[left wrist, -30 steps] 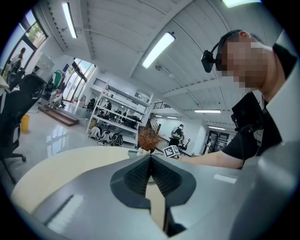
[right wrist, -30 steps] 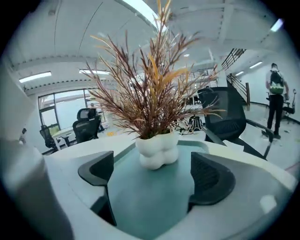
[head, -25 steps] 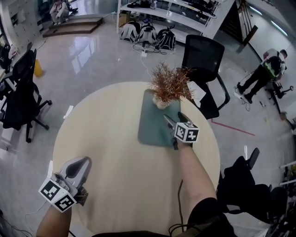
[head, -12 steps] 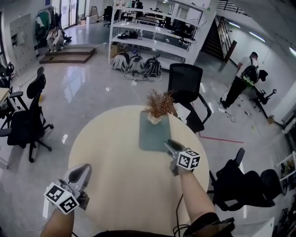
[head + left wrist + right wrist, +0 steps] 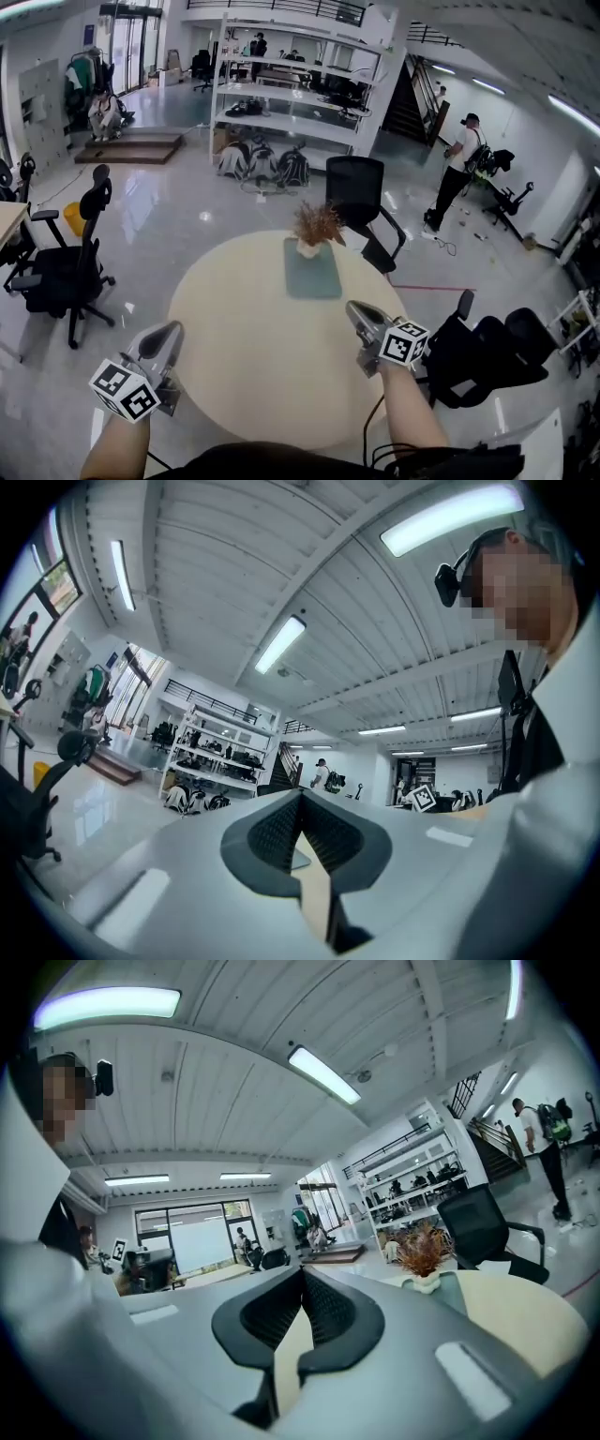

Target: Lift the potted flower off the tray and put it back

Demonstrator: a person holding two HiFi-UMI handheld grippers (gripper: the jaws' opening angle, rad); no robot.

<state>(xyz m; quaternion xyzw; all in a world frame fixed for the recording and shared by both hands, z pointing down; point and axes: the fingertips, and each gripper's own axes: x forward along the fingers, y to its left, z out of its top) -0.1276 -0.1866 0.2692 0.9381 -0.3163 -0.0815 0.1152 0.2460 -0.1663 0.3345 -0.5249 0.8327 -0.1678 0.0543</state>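
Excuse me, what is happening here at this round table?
A person holds a gripper in each hand at the near edge of the round table. The left gripper and the right gripper both have their jaws shut on nothing. The potted flower stands on the green tray at the far side, touched by neither.

My left gripper and right gripper are presenting smooth, matt grey plastic shells; their dark ribbed pads are looking rubbery. The table is showing a pale, smooth, matt top. The tray is appearing matt grey-green. The potted flower is looking dry and bristly, its white pot smooth. The floor is gleaming glossy.
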